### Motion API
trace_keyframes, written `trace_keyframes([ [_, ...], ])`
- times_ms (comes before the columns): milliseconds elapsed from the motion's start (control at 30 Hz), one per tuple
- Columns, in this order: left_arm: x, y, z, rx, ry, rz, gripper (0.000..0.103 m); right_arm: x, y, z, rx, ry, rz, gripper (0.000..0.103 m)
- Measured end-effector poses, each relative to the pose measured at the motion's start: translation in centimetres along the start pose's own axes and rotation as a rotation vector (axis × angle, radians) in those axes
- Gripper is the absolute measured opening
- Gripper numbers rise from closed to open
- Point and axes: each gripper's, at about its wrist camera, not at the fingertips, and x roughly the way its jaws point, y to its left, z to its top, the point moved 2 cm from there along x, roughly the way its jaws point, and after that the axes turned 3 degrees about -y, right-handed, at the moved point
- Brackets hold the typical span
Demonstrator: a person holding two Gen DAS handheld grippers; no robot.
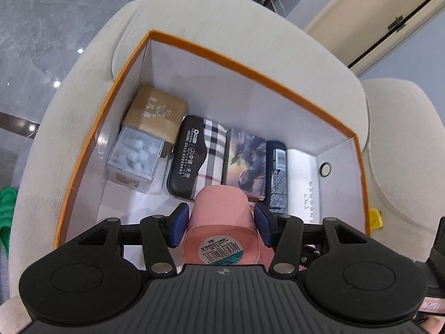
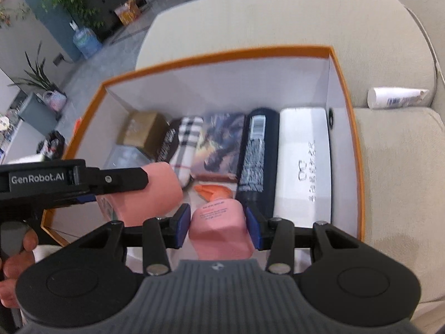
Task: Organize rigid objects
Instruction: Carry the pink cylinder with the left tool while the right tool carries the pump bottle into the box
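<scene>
Pink plastic fills both grips: the left gripper [image 1: 221, 224] is clamped on a pink cup [image 1: 221, 217], turned so its base with a round barcode sticker faces the camera, and the right gripper [image 2: 217, 224] is clamped on a pink bottle [image 2: 221, 228] with an orange pump top and small dark print on its side. Both are held just over the near end of an orange-rimmed box [image 1: 250, 68] with white walls, which sits on a cream sofa [image 1: 222, 16].

On the box floor, a row lies side by side, touching: a black-and-plaid case [image 1: 194, 156], a book [image 1: 246, 161] with a dark dragon-like cover, a dark case [image 1: 276, 178] bearing a barcode label, and a white case [image 1: 301, 181] against the right wall. To the left sit a tan carton [image 1: 158, 114] and, in front of it, a clear box [image 1: 133, 161] of white pieces. The cup hides the near ends of the plaid case and book.

A white tube [image 2: 397, 97] lies on the sofa outside the box.

Count: two pink items, six things in the box, one tube.
</scene>
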Motion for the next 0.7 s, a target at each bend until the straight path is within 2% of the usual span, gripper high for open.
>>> trace_keyframes([
  [100, 0.6, -0.2, -0.2, 0.016, 0.021, 0.017, 0.059, 0.6, 0.1, -0.2, 0.004, 0.051, -0.008, 0.043],
  [167, 1.1, -0.4, -0.4, 0.027, 0.043, 0.017, 0.059, 1.0, 0.3, -0.2, -0.003, 0.072, -0.021, 0.038],
  [433, 1.7, -1.5, -0.8, 0.105, 0.087, 0.039, 0.059, 1.6, -0.9, -0.2, 0.068, 0.142, -0.002, 0.037],
  [500, 2.2, -1.4, -1.2, 0.112, 0.116, 0.038, 0.058, 1.5, -1.1, -0.3, 0.068, 0.150, -0.005, 0.037],
  [700, 1.7, -1.0, -1.9, 0.101, 0.118, 0.022, 0.058, 1.4, -0.9, -0.8, 0.053, 0.154, -0.003, 0.037],
])
